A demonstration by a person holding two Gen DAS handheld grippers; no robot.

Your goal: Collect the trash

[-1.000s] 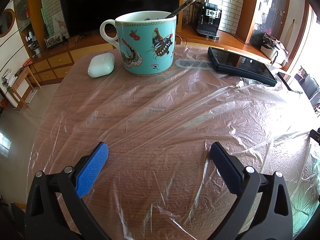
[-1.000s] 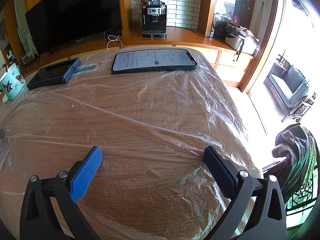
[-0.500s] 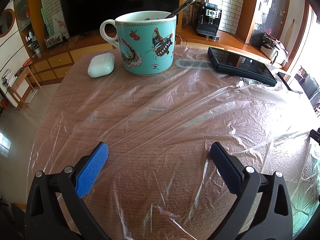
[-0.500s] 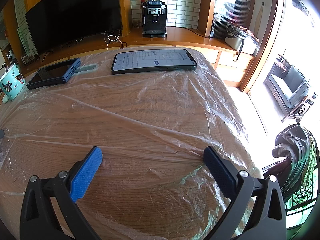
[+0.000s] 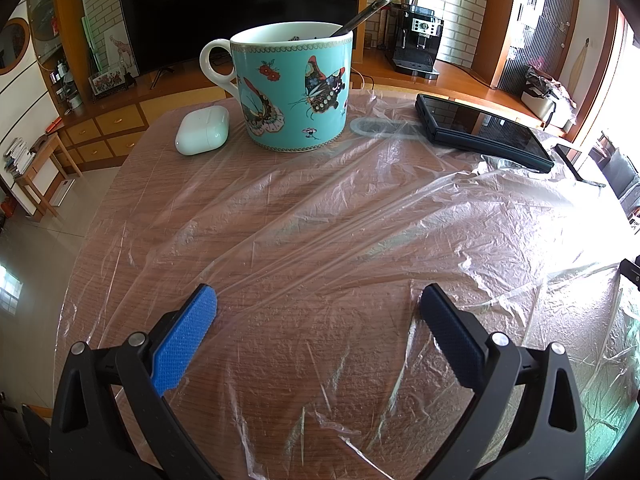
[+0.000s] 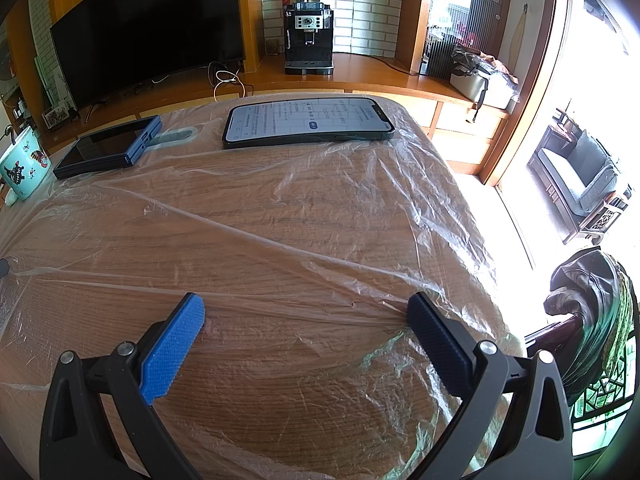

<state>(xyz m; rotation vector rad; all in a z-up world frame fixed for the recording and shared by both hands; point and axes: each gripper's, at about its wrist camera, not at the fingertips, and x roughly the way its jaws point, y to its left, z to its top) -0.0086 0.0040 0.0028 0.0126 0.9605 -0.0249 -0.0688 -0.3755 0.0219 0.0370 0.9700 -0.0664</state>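
Across the wooden worktop (image 6: 320, 216) lies a crinkly clear plastic sheet (image 5: 328, 240), under a mug (image 5: 294, 92), dark tablet (image 5: 484, 130) and phone (image 6: 308, 122). Left gripper (image 5: 318, 306) and right gripper (image 6: 306, 312) hover spread wide, holding nothing. Bright window glare hides the far edge.

Bright window glare, fisheye-warped edges

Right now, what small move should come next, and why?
Probably lower the left hand-held gripper and pinch a wrinkle of the clear plastic sheet. Both grippers hang open over it, holding nothing, and it looks like the only trash; the mug and phones rest on its far edge.
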